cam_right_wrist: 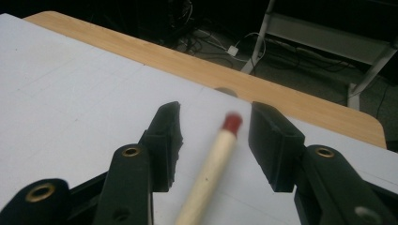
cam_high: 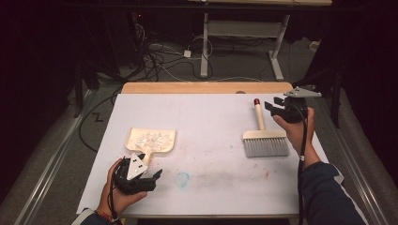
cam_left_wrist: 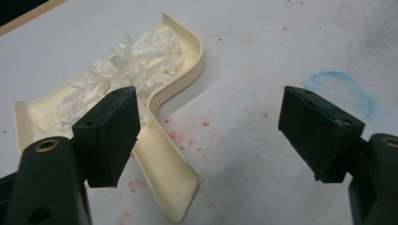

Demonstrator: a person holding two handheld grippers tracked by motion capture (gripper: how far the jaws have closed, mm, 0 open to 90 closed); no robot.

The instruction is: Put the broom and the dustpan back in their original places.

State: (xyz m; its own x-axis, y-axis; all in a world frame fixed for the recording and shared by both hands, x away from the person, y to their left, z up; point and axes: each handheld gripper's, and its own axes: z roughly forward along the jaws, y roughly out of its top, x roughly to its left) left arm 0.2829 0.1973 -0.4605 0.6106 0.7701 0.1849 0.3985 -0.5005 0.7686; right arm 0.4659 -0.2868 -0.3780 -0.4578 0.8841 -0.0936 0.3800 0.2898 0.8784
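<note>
The left gripper has its jaws wide apart, holding nothing, just beside the handle of the cream plastic dustpan, which lies flat holding white shredded scraps. The right gripper stands with jaws apart around the red-tipped pale wooden handle of the grey-bristled hand brush, pads clear of it. Both rest on a white sheet, smudged red and blue, over a wooden table. Beyond: dark floor, cables.

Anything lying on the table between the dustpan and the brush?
No object: the high view shows bare white table between dustpan and brush, with faint reddish specks and a blue smudge nearer the front.
</note>
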